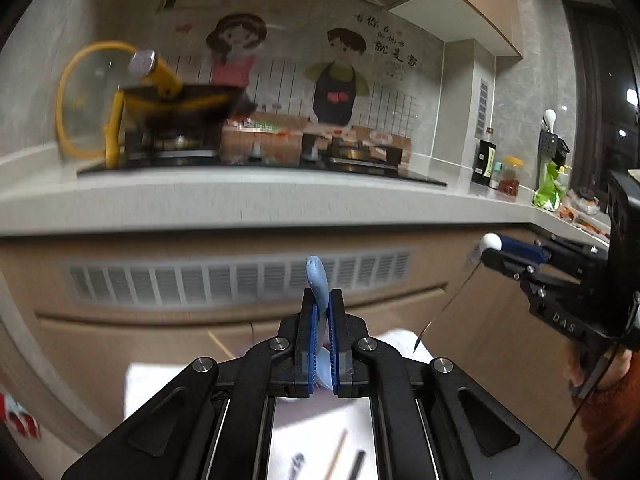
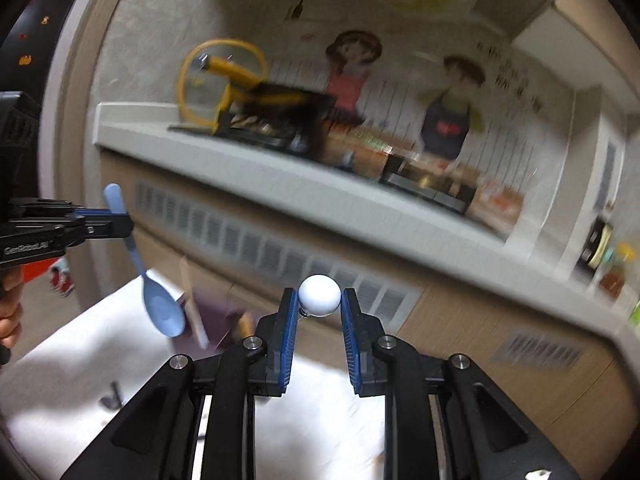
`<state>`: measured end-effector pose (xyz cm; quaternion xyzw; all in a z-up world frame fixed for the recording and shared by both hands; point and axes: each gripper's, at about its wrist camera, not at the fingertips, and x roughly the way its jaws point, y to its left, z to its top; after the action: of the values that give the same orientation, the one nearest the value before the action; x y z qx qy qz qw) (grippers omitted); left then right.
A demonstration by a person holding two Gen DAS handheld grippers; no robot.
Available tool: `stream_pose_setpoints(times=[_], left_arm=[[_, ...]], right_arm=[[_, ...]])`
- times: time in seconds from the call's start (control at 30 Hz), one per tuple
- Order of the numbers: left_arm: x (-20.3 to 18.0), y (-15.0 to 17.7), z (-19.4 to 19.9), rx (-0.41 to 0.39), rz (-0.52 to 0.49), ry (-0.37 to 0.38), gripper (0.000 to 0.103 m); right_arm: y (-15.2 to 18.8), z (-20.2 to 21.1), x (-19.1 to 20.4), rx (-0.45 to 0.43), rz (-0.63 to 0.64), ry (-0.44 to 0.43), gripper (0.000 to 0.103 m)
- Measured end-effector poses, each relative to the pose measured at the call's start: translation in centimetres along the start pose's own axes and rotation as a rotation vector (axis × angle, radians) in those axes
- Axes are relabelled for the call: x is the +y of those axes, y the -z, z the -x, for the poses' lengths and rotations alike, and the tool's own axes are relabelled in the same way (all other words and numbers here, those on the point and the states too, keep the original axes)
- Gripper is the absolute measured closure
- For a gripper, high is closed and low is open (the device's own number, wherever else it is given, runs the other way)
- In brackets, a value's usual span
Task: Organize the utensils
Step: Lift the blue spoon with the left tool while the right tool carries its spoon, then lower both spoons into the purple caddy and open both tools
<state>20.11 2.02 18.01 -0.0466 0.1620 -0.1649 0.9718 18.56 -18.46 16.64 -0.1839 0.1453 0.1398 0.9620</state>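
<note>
My left gripper (image 1: 322, 304) is shut on a light blue plastic spoon (image 1: 317, 280); its handle tip sticks up between the pads. In the right wrist view the same gripper (image 2: 120, 220) holds the spoon (image 2: 160, 308) with the bowl hanging down. My right gripper (image 2: 320, 300) is shut on the white ball end (image 2: 319, 295) of a thin utensil. In the left wrist view that gripper (image 1: 494, 250) holds it, and a thin metal shaft (image 1: 444, 308) hangs down from it. Both are held in the air above a white table (image 2: 80, 360).
A kitchen counter (image 1: 280, 196) runs across ahead, with a hob, a black wok (image 1: 188, 100) and a yellow-rimmed lid (image 1: 80, 100). Bottles and a utensil holder (image 1: 552, 140) stand at the right. Chopsticks and dark utensils (image 1: 344, 456) lie on the white table below.
</note>
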Motion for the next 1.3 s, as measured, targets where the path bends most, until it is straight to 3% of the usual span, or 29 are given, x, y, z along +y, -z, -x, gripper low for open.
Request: stream_pose_setpoints(times=[0.13,0.3,0.53,0.9,1.03,1.17,1.3], left_arm=[[1.3,-0.7,-2.0,0.011,-0.003,-0.014,0.098],[2.9,0.6,-5.7,0.076,0.029,-0.026,0.098],[4.6,3.6,-9.8,0.163,0.063,-0.023,0.098],[6.2,8.1,-14.2,0.265,0.121,0.003,0.098],[7.2,8.9,-14.9,0.287,0.17,0.024,0.098],[7.7,9.0,-14.7,0.283,0.206,0.029,0.098],[7.8,8.5,-13.5,0.255,0.197,-0.003,0.097]], right_arm=[[-2.1,-2.0,-0.1,-0.003,0.027,0.041,0.082],[-1.8,-5.6,0.4,0.043,0.002,0.02,0.082],[0.6,-11.2,2.7,0.117,0.038,0.021,0.082],[5.5,-17.8,5.6,0.285,0.041,-0.062,0.082],[6.6,-19.2,5.1,0.333,-0.028,-0.146,0.082],[7.3,-19.8,3.0,0.352,-0.182,-0.3,0.082],[6.9,-18.1,1.2,0.283,-0.246,-0.284,0.082]])
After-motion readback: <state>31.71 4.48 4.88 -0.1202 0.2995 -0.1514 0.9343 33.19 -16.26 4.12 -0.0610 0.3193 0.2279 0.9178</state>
